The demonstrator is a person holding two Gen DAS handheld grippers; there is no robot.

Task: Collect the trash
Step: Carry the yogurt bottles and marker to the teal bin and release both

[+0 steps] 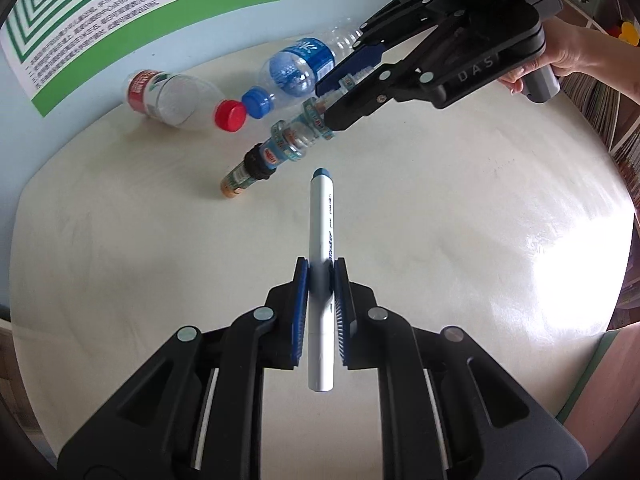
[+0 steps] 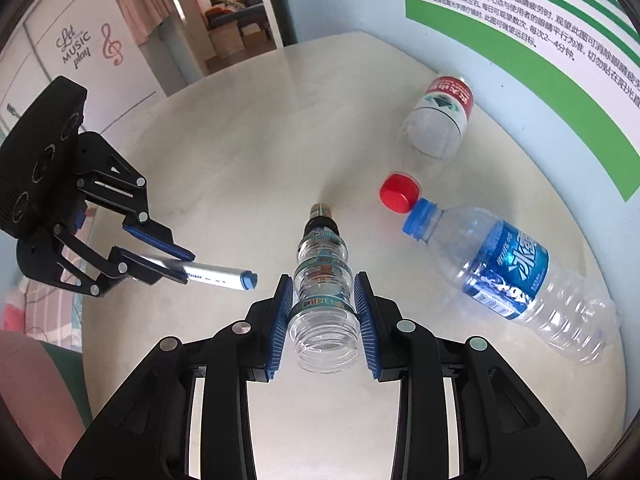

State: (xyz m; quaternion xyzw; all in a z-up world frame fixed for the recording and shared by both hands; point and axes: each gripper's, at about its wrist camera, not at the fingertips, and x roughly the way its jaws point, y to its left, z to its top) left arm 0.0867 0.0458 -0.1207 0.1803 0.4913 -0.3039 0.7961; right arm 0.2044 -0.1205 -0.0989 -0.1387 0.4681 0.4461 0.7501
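Two hand-held claws, both closed on a load, both angled steeply downward.

Left claw (image 1: 321, 280): black linkage body, blue ribbed pads (image 1: 301, 312) pressed flat against either side of a white marker (image 1: 322, 248) that runs lengthwise between them and juts past the tips; seen from the right wrist view, it reaches in from the left side with the marker's blue cap leading. Right claw (image 2: 322, 312): same build, pads clamped on the ribbed body of a small clear bottle (image 2: 322, 280), its neck pointing away from the fingers. A bare hand (image 1: 560, 56) grips the right claw's grey handle at the rear, forearm trailing off to the right.
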